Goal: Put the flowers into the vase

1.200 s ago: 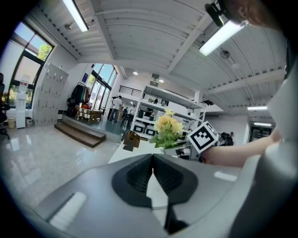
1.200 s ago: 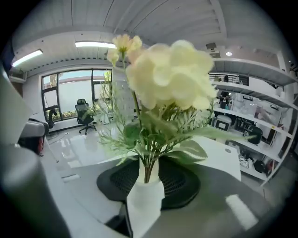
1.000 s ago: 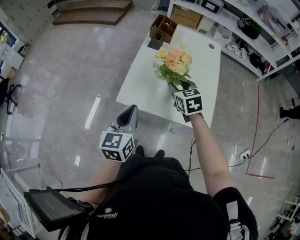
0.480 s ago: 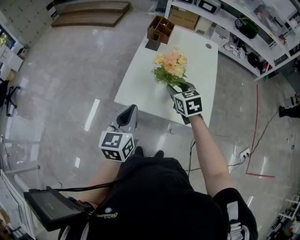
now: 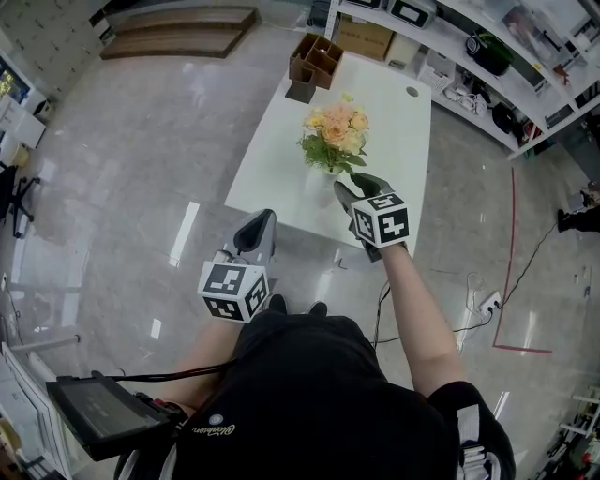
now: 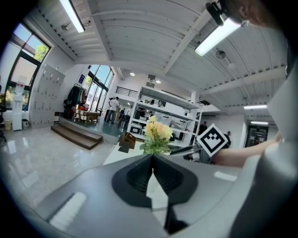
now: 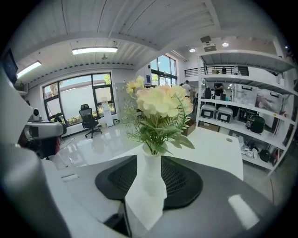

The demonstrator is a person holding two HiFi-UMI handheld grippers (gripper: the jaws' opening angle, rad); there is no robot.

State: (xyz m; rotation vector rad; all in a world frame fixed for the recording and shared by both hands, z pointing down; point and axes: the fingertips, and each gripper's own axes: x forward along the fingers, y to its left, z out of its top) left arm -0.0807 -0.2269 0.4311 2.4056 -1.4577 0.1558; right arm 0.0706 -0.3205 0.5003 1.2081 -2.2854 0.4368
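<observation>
A bunch of peach and cream flowers (image 5: 332,131) stands upright in a white vase (image 5: 318,179) on the white table (image 5: 398,141). The flowers (image 7: 158,102) and vase (image 7: 151,179) fill the middle of the right gripper view, just ahead of the jaws. My right gripper (image 5: 350,190) is beside the vase on its near right. Its jaws are wide and closing slightly, not touching the vase. My left gripper (image 5: 257,232) hangs off the table's near edge, shut and empty. In the left gripper view the left gripper (image 6: 152,158) points at the flowers (image 6: 156,135).
Brown cardboard boxes (image 5: 316,61) sit at the table's far end, and there is a cable hole (image 5: 411,91) near the far right corner. Shelving (image 5: 487,52) runs along the right. Wooden steps (image 5: 178,19) lie far left. A tablet (image 5: 94,412) hangs by my left hip.
My right gripper has drawn back from the flower stems toward me. The vase, hidden behind it before, now shows. The left gripper has stayed put.
</observation>
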